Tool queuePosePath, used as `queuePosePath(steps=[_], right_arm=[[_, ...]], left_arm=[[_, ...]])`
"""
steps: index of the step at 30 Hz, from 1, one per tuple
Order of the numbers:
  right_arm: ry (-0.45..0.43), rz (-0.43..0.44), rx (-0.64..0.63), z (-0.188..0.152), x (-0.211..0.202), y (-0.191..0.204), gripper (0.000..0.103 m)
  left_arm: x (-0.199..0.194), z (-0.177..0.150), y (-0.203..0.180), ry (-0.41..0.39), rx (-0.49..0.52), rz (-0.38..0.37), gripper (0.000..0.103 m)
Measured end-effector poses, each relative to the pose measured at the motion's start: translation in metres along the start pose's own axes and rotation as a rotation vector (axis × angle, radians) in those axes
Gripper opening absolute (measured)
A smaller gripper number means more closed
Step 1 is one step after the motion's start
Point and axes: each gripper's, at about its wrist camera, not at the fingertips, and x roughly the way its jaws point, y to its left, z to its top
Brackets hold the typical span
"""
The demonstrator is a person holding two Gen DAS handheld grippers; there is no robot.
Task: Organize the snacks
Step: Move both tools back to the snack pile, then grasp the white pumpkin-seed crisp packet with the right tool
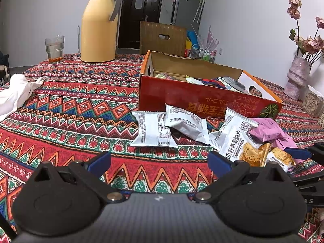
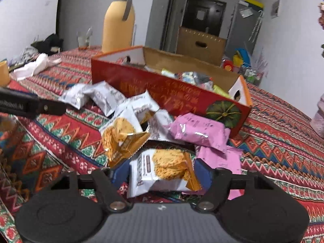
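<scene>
Blue pads of the right gripper (image 2: 161, 174) sit on either side of an orange-and-white snack packet (image 2: 162, 172), touching both its ends; the jaws stand about half apart and have the packet clamped between them. It lies at the near edge of the snack heap, at 6 o'clock from the red box (image 2: 172, 95).

Around it, a second orange packet (image 2: 121, 139) leans at 10 o'clock, a pink packet (image 2: 198, 131) lies at 2 o'clock against the box's front wall, and another pink one (image 2: 222, 160) lies flat at 3 o'clock, partly under the right pad. White packets (image 2: 101, 97) spread toward 11 o'clock. The box already holds mixed wrappers.

The left gripper (image 1: 160, 160) has its jaws spread wide with nothing between them, over bare patterned tablecloth (image 1: 70, 105). A flat white packet (image 1: 154, 129) lies just ahead at 12 o'clock, and more white packets (image 1: 188, 121) lean on the red box (image 1: 202, 99) behind. At 3 o'clock from the left gripper, the right gripper's blue finger (image 1: 297, 152) shows beside the pile.

A yellow thermos (image 1: 99, 28) and a glass (image 1: 54, 48) stand far off at 11 o'clock, and a white cloth (image 1: 16, 95) lies at 9 o'clock.

Both grippers point downward toward the tabletop, the right one low over the pile.
</scene>
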Motion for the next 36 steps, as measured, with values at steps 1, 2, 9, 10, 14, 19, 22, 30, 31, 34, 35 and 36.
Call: queuePosePath(steps=[1, 2, 9, 10, 14, 19, 22, 30, 31, 34, 35, 36], right_arm=[[0.005, 0.002, -0.005, 0.001, 0.003, 0.000, 0.069], [0.006, 0.003, -0.005, 0.000, 0.004, 0.001, 0.068], [-0.007, 0.071, 0.084, -0.003, 0.008, -0.007, 0.050], [-0.014, 0.066, 0.089, -0.004, 0.007, -0.007, 0.049], [-0.065, 0.055, 0.117, -0.010, -0.001, -0.008, 0.045], [-0.176, 0.013, 0.214, -0.008, -0.022, -0.023, 0.044], [-0.223, -0.013, 0.247, -0.003, -0.030, -0.033, 0.044], [-0.292, -0.077, 0.301, 0.008, -0.026, -0.057, 0.044], [-0.288, -0.073, 0.320, 0.007, -0.022, -0.061, 0.044], [-0.281, -0.067, 0.356, 0.002, -0.013, -0.068, 0.044], [-0.282, -0.066, 0.365, 0.000, -0.011, -0.070, 0.044], [-0.283, -0.065, 0.374, -0.002, -0.010, -0.070, 0.044]], left_arm=[[0.000, 0.000, 0.000, 0.001, -0.001, 0.001, 0.103], [0.000, 0.000, 0.000, 0.002, 0.000, 0.001, 0.103], [0.002, 0.000, 0.000, 0.008, -0.004, 0.004, 0.103], [0.002, 0.000, 0.000, 0.009, -0.004, 0.005, 0.103], [0.002, 0.000, 0.001, 0.011, -0.005, 0.005, 0.103], [0.004, -0.001, 0.001, 0.015, -0.004, 0.010, 0.103], [0.004, -0.001, 0.000, 0.016, -0.003, 0.015, 0.103], [0.004, 0.001, 0.000, 0.021, 0.003, 0.046, 0.103], [0.002, 0.002, -0.001, 0.023, 0.007, 0.049, 0.103], [-0.001, 0.010, -0.003, 0.036, 0.034, 0.072, 0.103], [-0.002, 0.013, -0.004, 0.035, 0.046, 0.081, 0.103], [-0.002, 0.018, -0.005, 0.034, 0.059, 0.094, 0.103]])
